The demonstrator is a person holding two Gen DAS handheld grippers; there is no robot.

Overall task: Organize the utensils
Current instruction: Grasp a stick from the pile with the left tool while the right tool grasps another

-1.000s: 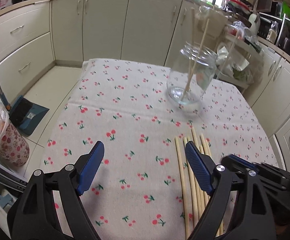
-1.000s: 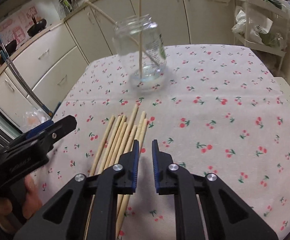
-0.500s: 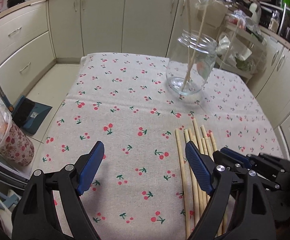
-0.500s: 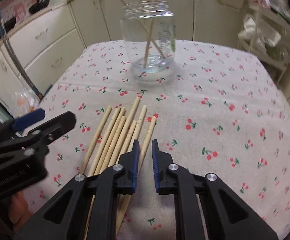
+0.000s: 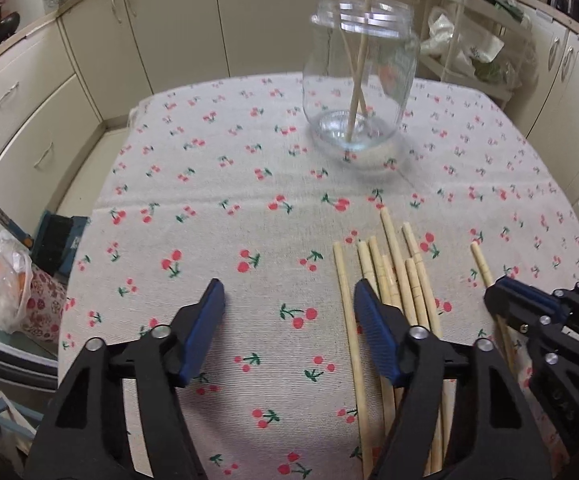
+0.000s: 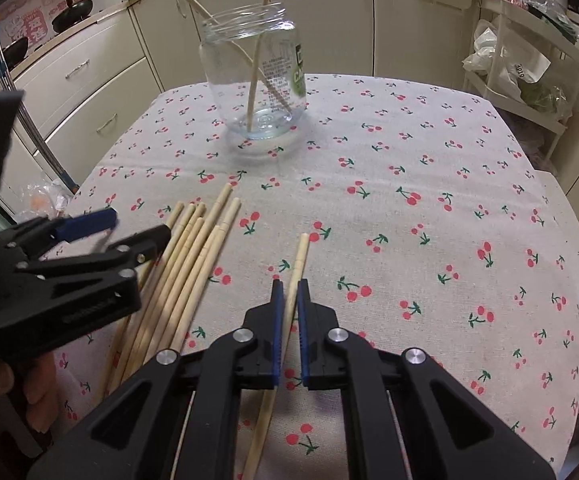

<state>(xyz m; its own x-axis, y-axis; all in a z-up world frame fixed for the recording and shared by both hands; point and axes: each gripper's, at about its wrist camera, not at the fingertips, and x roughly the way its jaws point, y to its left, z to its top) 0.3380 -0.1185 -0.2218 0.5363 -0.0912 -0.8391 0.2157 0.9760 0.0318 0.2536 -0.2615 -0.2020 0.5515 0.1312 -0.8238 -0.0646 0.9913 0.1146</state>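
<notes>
A table covered in a cherry-print cloth (image 6: 429, 168) holds a clear glass jar (image 6: 255, 80) with two chopsticks already standing in it, leaning against the rim. Landmark for everything below is this jar. On the near side of the jar, well apart from it, lies a bundle of loose chopsticks (image 6: 185, 264), side by side, their long axes pointing roughly toward the jar. The right gripper (image 6: 288, 320) is clenched around a single chopstick (image 6: 295, 280), which sits apart from the bundle on the bundle's right; the stick runs lengthwise between the two blue pads, its far tip aimed at the jar and slightly right of it. Whether it is lifted off the cloth cannot be told. The left gripper (image 5: 289, 332) is released, jaws spread wide over bare cloth, just left of the bundle, holding nothing. The right arm has the stick, so the likely next move is to raise it, tip it upright and carry it forward to the jar's mouth.
</notes>
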